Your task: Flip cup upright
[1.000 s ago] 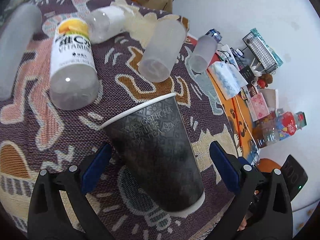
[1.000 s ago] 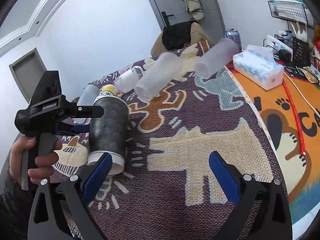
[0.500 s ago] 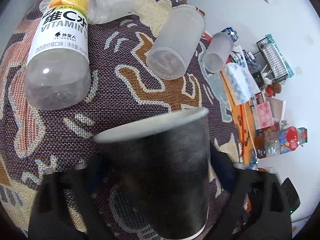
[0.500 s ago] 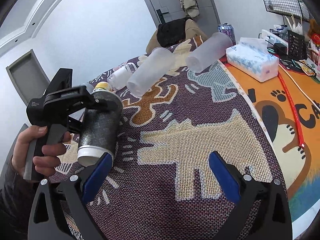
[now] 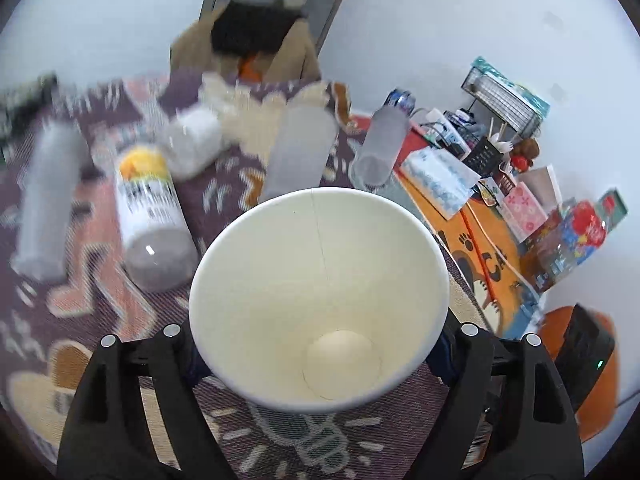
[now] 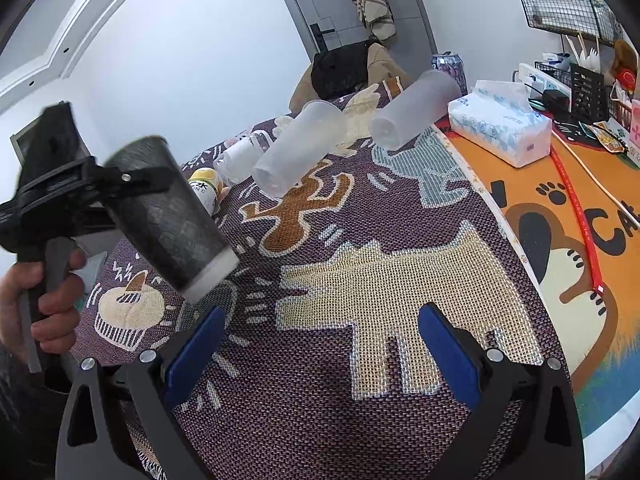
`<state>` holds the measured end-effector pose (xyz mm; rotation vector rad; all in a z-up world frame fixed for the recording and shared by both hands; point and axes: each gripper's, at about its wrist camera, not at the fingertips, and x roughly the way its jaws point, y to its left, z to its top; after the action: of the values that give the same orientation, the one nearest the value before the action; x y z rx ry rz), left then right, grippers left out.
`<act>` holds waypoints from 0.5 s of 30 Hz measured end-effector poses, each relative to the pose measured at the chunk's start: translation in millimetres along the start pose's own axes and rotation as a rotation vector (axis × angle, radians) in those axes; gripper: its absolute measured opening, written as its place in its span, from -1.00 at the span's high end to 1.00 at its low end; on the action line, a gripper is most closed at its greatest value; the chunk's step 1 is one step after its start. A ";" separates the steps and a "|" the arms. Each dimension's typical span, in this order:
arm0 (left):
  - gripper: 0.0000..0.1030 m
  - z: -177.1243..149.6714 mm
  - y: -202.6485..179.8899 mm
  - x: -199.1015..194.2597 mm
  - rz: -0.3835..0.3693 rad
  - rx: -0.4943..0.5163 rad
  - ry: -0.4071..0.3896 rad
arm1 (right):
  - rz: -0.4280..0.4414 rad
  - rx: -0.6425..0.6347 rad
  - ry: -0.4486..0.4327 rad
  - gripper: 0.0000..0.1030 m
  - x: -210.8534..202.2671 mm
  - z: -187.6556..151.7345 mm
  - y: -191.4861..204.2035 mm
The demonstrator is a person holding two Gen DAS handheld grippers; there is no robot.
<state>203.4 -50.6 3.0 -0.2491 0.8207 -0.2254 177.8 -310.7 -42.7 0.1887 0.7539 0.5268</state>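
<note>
My left gripper [image 5: 320, 344] is shut on a black paper cup [image 5: 320, 280] whose white inside and open mouth face the left wrist camera. In the right wrist view the same cup [image 6: 168, 216] hangs in the air above the purple patterned cloth [image 6: 360, 360], tilted, mouth up and to the left, white base down and to the right. The left gripper [image 6: 132, 178] clamps it near the rim. My right gripper [image 6: 320, 344] is open and empty over the cloth, to the right of the cup.
Two frosted cups [image 6: 300, 148] [image 6: 412, 112] lie on their sides at the back of the cloth, with a vitamin bottle [image 5: 150, 208] and more bottles to the left. A tissue pack [image 6: 500, 124] and desk clutter sit on the orange mat [image 6: 580, 208] to the right.
The left gripper closed on the black cup, lifted it off the cloth and turned it from mouth down to mouth up and tilted. The right gripper stayed open, almost still.
</note>
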 end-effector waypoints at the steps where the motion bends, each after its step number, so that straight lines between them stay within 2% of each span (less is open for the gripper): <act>1: -0.56 0.0 -4.5 -6.0 0.022 0.028 -0.023 | -0.001 -0.002 -0.002 -0.85 -0.7 -0.1 0.6; 7: -0.56 -3.7 -32.9 -29.8 0.129 0.184 -0.103 | -0.004 0.000 -0.007 -0.85 -2.9 -0.9 1.5; 15: -0.57 -21.2 -43.0 -27.9 0.213 0.260 -0.125 | -0.014 -0.008 -0.015 -0.85 -5.8 -3.9 5.2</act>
<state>164.8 -85.9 21.5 0.0683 0.6801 -0.1133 169.6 -309.3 -40.2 0.1795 0.7383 0.5142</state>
